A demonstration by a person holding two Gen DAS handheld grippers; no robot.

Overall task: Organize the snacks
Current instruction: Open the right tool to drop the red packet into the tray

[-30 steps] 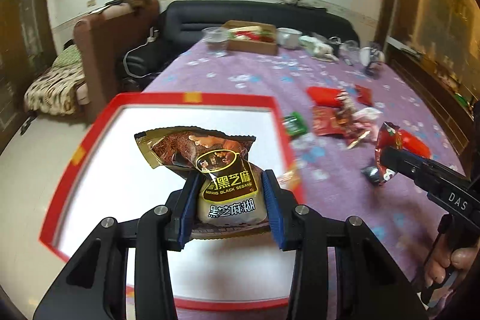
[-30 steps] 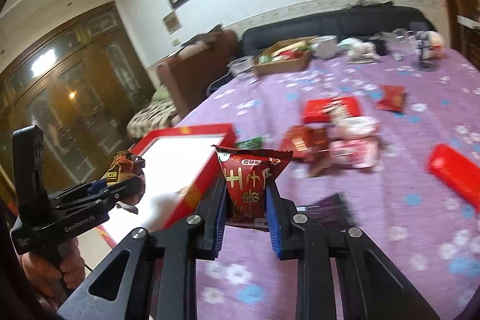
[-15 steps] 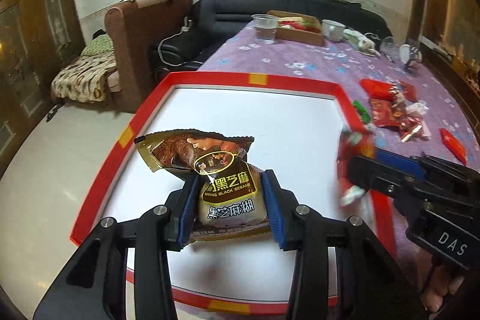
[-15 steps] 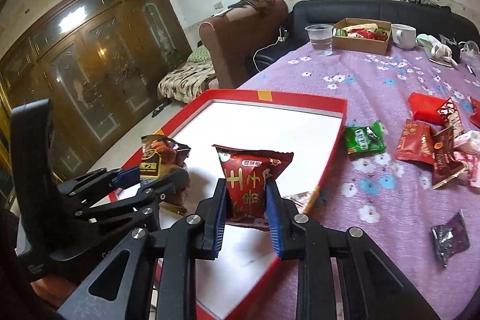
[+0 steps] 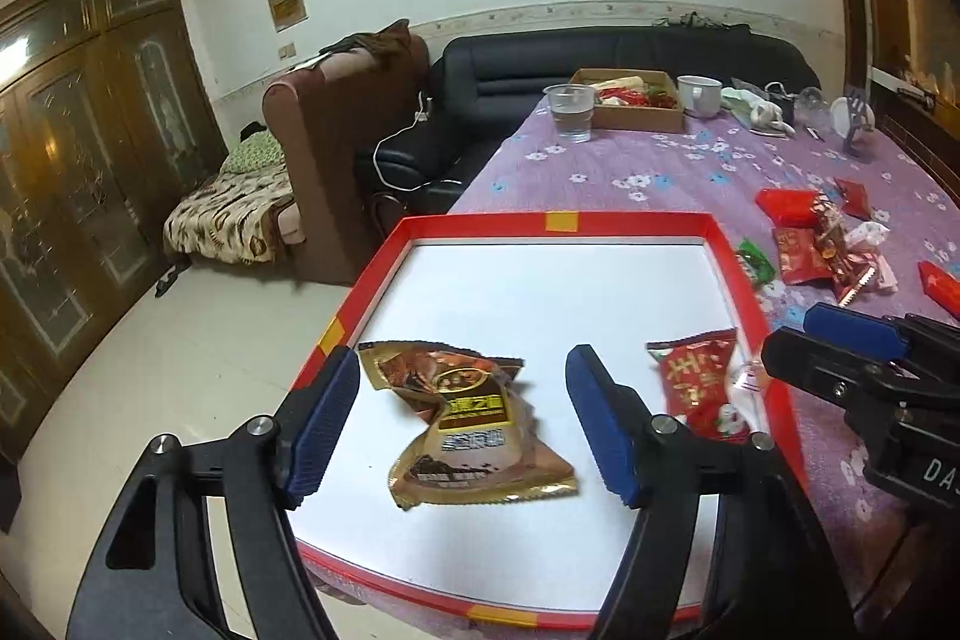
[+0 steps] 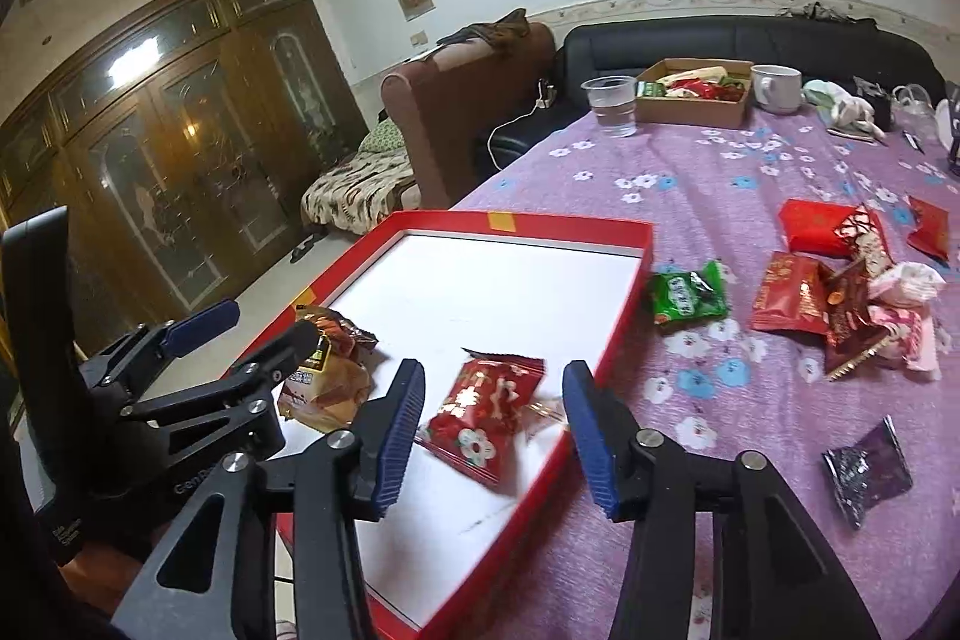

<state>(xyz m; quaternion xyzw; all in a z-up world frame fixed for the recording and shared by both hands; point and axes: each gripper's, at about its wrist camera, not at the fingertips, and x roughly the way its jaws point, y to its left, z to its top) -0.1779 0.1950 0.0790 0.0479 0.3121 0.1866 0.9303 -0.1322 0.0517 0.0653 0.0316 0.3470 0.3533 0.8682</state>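
Both grippers are releasing snacks into the tray (image 5: 558,221): the left gripper (image 5: 462,415) is hanging with its fingers spread wide and holding nothing, the brown packet (image 5: 474,427) lying loose on the white floor between them, and the right gripper (image 6: 492,412) is likewise standing open and empty over the red packet (image 6: 480,415), which is resting near the tray's right wall. So the drop step is looking finished for these two; the next move is probably calling for each gripper to be lifting clear and reaching right, toward the loose pile (image 6: 840,298) on the purple cloth (image 6: 690,196), with the green packet (image 6: 687,295) lying just beside the tray. The tray is holding only these two packets; the far cardboard box (image 6: 696,100) is holding other snacks
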